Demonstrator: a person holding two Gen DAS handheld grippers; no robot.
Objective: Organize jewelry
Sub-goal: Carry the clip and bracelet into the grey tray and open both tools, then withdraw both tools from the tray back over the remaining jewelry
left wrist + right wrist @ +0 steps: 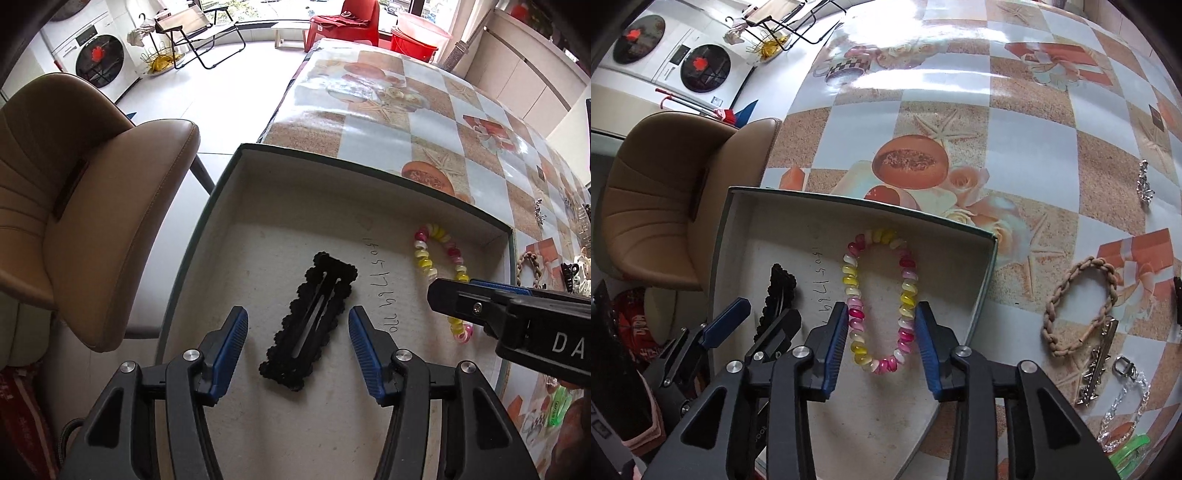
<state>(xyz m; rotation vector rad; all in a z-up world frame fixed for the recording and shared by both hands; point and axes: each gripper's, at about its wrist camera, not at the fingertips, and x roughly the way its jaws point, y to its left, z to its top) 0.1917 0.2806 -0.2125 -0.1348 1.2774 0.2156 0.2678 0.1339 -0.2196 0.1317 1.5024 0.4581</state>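
Two handheld grippers hang over a shallow cardboard box [369,206] at the edge of a table covered with a seashell-print cloth [1027,140]. The left gripper [297,325] points steeply down with its blue fingers [231,343] spread apart; a black scalloped hair clip [312,321] lies flat on the box floor between them, clear of both pads, so it is released. The right gripper [881,328] stands just beside it with its own fingers [836,343] parted around the near end of a pink, yellow and white coiled bracelet [879,299], which also rests on the box floor; the pads sit close against its sides without visibly squeezing it. Handwritten figures run along the box floor between the clip and the bracelet.

Outside the box, on the cloth to the far side of the right fingers, lie a braided tan bracelet [1078,306], a spiked silver clip [1095,365], a silver chain [1126,406] and a small silver piece [1145,182] farther off. A tan padded chair [85,221] stands beside the table, beyond the left fingers.
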